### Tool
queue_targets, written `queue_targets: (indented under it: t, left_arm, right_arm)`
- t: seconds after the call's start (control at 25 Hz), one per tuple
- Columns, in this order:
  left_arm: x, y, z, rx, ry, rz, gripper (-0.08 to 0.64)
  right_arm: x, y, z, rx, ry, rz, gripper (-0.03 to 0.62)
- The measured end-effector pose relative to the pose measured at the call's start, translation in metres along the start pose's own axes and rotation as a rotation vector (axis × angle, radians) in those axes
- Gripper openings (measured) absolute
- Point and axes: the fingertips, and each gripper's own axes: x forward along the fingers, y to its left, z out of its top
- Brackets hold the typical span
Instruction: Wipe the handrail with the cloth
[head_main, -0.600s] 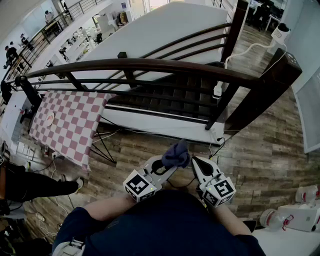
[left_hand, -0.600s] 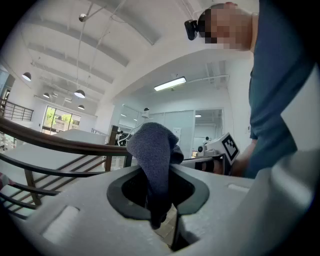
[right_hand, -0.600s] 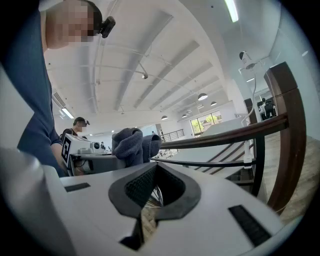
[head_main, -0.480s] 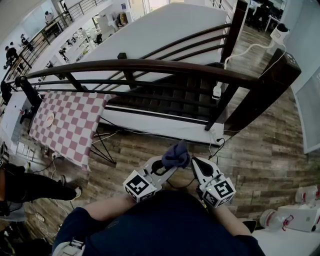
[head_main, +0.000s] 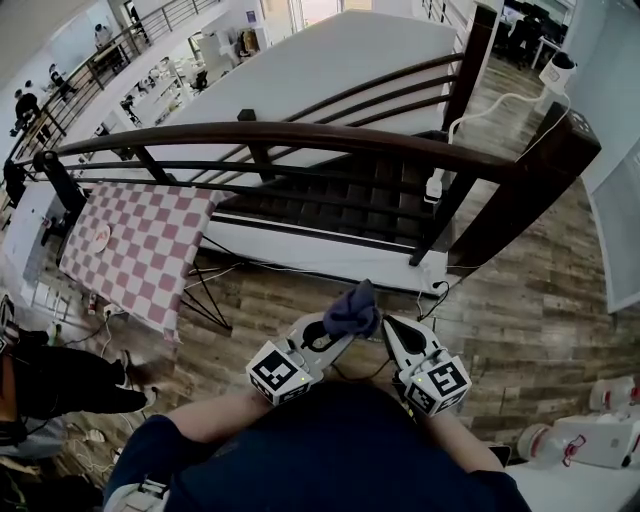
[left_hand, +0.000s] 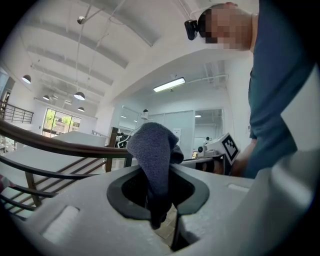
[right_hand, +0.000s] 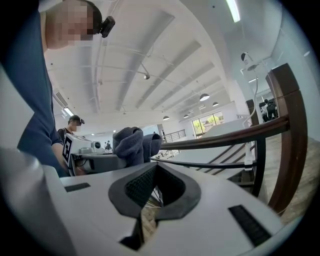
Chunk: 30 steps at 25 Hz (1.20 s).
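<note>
Between the jaws of the left gripper, the dark blue cloth sits pinched, its bunched end rising above them and a tail hanging through the gap. Just beside it, the right gripper has its jaws pressed together on nothing. Both are held apart from the brown handrail.

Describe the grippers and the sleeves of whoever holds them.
Left gripper and right gripper are pale grey plastic. Their tongs are lined with black ribbed pads. Each carries a white cube with black square markers. The sleeves are dark blue and short.
</note>
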Motion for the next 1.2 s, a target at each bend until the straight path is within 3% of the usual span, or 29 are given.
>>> queue_targets:
  t: [0.68,0.88,1.2]
  left_arm:
    - [0.016,-0.025,-0.005,0.024,-0.006,0.049,0.064]
    - [-0.012,0.008,0.003,0.0,-0.012,0.063,0.064]
    - [0.012,0.068,0.001,0.011,-0.014,0.023,0.064]
  right_arm:
    - [-0.022,-0.015,-0.002,-0.022,0.017,0.061,0.011]
    - [0.016,0.004,0.001,-0.014,0.044,0.069,0.011]
    - [0.063,-0.03,0.009,-0.024,0.036,0.03,0.011]
